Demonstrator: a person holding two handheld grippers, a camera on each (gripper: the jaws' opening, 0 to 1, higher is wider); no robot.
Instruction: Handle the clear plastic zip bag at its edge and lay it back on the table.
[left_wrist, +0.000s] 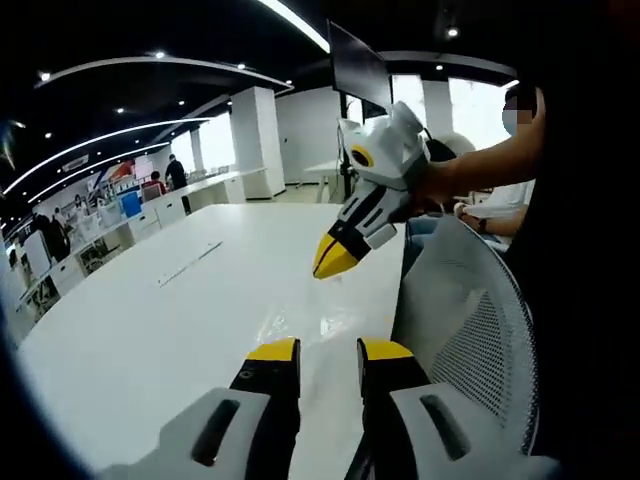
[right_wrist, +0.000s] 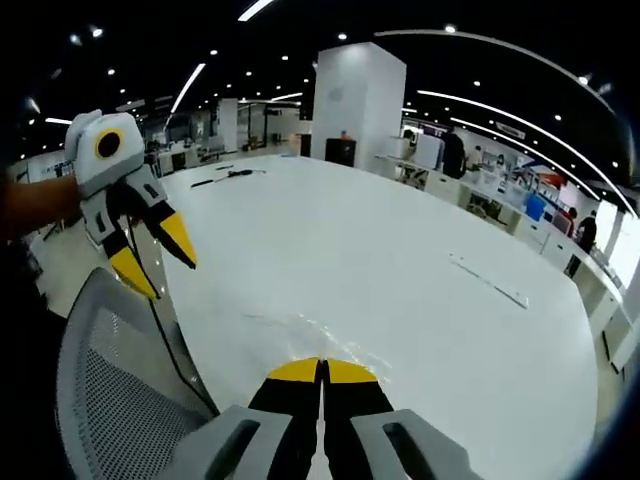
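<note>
The clear zip bag (left_wrist: 305, 322) lies nearly flat on the white table (left_wrist: 150, 330), showing mostly as glare. In the left gripper view my left gripper (left_wrist: 330, 352) is open, just short of the bag's near side, with nothing between its jaws. My right gripper (left_wrist: 332, 262) comes in from the right, tilted down, its yellow tips pressed together at the bag's far edge. The right gripper view has the right gripper (right_wrist: 322, 370) shut, the bag (right_wrist: 312, 338) spreading right in front of its tips and its edge apparently pinched. The left gripper (right_wrist: 160, 258) hangs open at the left.
A grey mesh chair back (left_wrist: 470, 320) stands against the table's edge, also visible as the chair (right_wrist: 110, 390). A thin pale strip (left_wrist: 188, 263) lies farther out on the table. A person's arm (left_wrist: 480, 165) holds the right gripper. Desks and people fill the background.
</note>
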